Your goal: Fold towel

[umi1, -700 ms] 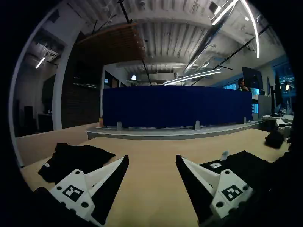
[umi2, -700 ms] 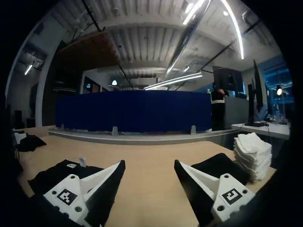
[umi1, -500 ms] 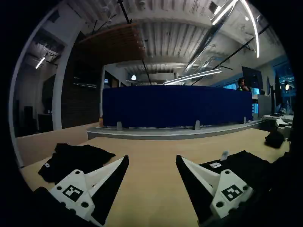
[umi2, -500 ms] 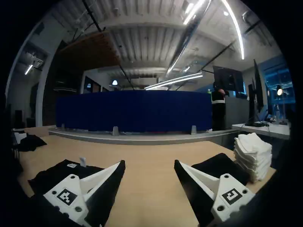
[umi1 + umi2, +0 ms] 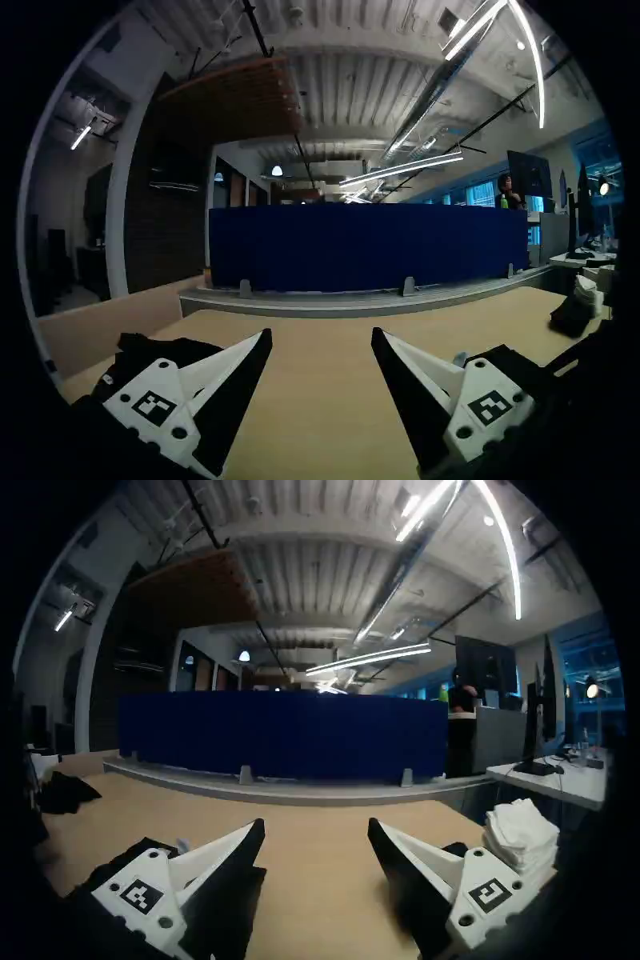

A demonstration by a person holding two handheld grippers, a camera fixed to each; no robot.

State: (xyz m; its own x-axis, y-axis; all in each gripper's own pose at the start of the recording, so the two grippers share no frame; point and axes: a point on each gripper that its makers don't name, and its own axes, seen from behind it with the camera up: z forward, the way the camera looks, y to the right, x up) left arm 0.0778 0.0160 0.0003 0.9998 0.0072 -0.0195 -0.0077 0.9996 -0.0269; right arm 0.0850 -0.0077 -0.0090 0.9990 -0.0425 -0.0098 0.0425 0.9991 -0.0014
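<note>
Fingers [image 5: 228, 376] spread wide on your left gripper [image 5: 320, 338] and right gripper [image 5: 316, 826]; nothing held in either.
Each finger carries a square black-and-white marker [image 5: 154, 406], no readable writing. Black towel [image 5: 516, 362] lies on the table [image 5: 320, 400] near right of your left gripper, mostly hidden behind its finger; its small white tag [image 5: 458, 359] is too small to read. Bare wood runs ahead to the blue divider [image 5: 360, 248] at the far edge. Another black cloth [image 5: 148, 346] sits near left, cut off. White towel stack [image 5: 520, 836] sits near the table's right edge.
</note>
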